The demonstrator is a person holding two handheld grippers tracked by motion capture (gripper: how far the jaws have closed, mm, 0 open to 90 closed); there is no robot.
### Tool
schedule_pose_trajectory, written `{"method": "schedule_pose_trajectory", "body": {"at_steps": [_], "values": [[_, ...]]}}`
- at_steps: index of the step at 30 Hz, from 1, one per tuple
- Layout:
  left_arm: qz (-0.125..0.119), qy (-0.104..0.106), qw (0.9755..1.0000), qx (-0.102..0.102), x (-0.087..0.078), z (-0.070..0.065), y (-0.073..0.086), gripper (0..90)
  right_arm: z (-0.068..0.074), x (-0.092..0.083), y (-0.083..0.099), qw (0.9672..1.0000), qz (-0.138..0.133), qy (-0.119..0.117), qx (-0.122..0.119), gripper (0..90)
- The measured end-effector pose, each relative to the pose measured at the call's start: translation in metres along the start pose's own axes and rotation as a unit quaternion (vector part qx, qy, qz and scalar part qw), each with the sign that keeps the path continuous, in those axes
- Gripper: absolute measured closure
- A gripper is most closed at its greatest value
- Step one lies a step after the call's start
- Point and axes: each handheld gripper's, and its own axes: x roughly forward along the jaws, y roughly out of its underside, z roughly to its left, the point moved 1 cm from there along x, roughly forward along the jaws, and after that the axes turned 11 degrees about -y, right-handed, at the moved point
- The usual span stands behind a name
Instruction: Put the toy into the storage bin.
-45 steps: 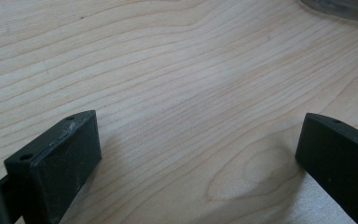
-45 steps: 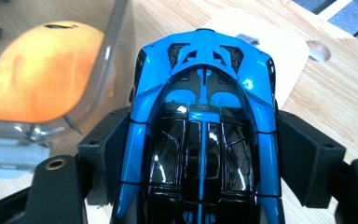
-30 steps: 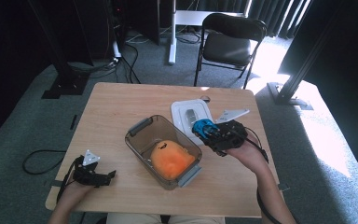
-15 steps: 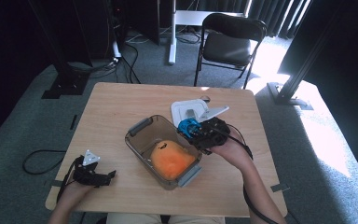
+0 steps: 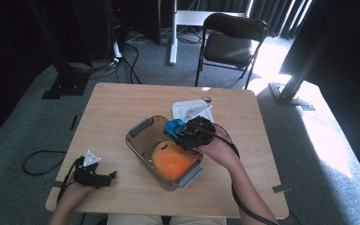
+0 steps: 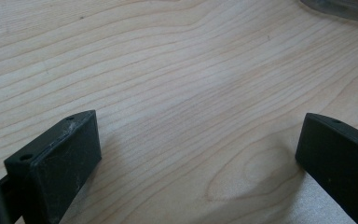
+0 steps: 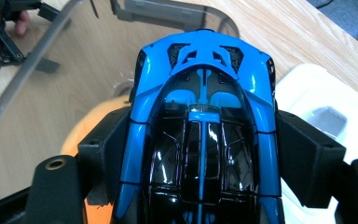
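Toy car [image 7: 204,135], blue with a black glossy roof, sits pinched between the 2 jaws of my right gripper [image 5: 187,132], which press on its flanks in the right gripper view. In the high view I see that gripper just right of centre frame, holding the car [image 5: 173,127] over the far edge of the clear container [image 5: 143,140], near its upper right rim. An orange object [image 5: 173,161] lies inside the container, toward the lower right of it. A white lid [image 5: 192,110] rests on the wooden table [image 5: 112,108] just above the gripper in the frame. My left gripper [image 5: 104,178] is at the lower left of the high view, resting near the table's front edge; its 2 jaws stand spread with bare wood between them.
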Motion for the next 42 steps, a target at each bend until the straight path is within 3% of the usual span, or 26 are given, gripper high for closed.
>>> {"method": "schedule_pose_trajectory", "body": {"at_steps": [9,18,30,42], "values": [[0.0,0.001,1.0,0.001,0.0,0.0,0.0,0.5,0.008,0.02,-0.012,0.9998,0.007,-0.015,-0.007,25.0],[0.0,0.001,1.0,0.001,0.0,0.0,0.0,0.5,0.008,0.039,-0.013,0.9996,0.018,-0.019,0.003,25.0],[0.0,0.001,1.0,0.001,0.0,0.0,0.0,0.5,0.006,0.053,-0.007,0.9988,0.034,-0.029,0.019,24.9],[0.0,0.001,1.0,0.002,0.0,0.0,0.0,0.5,0.007,0.059,-0.007,0.9976,0.063,-0.02,0.019,24.9]]}}
